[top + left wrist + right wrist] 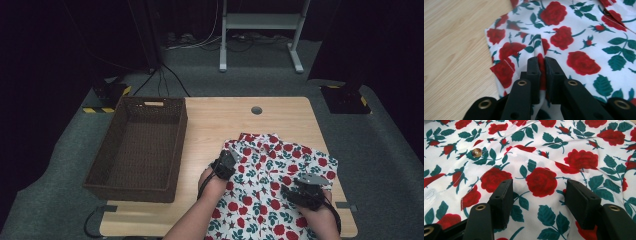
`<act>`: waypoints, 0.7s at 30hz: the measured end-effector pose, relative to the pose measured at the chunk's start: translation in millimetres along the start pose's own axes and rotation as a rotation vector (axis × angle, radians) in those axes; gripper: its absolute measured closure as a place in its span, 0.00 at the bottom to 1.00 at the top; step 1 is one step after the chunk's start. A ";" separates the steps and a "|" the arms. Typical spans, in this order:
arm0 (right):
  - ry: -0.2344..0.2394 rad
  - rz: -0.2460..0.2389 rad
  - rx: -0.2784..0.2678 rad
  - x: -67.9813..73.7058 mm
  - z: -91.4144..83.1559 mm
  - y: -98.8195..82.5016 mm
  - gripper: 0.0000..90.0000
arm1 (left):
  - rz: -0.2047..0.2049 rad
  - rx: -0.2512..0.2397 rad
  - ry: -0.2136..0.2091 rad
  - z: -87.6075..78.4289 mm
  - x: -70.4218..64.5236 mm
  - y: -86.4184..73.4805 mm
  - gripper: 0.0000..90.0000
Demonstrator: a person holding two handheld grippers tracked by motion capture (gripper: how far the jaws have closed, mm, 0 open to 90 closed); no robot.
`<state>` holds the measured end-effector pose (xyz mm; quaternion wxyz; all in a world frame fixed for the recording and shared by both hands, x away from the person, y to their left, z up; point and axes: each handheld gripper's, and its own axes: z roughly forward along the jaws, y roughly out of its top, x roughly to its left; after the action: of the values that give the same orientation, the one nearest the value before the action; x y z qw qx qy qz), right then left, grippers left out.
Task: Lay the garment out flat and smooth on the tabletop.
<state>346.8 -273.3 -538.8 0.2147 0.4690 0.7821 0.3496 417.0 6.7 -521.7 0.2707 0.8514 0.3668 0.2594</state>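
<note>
rose-print shirt lay spread on the lower right part of the wooden bench, its near edge running off the bottom of the high view. empty brown wicker basket stood on the bench's left side, apart from the shirt.

left hand-held gripper sat at the shirt's left edge, centre-bottom of the high view. in the left gripper view the left hand-held gripper had its jaws pressed together on a raised fold of the shirt, cloth pinched between the pads; bare bench showed at the left of that frame.

right hand-held gripper rested over the shirt at lower right of the high view. in the right gripper view the right hand-held gripper had jaws spread apart, flat cloth of the shirt lying between them, pads not pressing on it. a small round button sat on the cloth at upper left of that frame.
</note>
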 end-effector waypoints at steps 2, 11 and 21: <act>0.000 -0.001 0.000 0.0 0.0 0.0 0.45 | 0.012 -0.005 -0.008 1.1 -4.5 1.9 0.89; 0.000 -0.001 0.000 0.0 0.0 0.0 0.45 | 0.070 -0.068 -0.045 -9.8 -22.3 13.3 0.86; 0.000 -0.002 0.000 0.0 0.0 0.0 0.45 | 0.011 -0.182 -0.020 -44.3 3.8 23.3 0.80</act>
<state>346.8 -273.3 -538.9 0.2151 0.4683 0.7825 0.3495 402.2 8.0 -473.8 0.3493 0.8278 0.3344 0.2845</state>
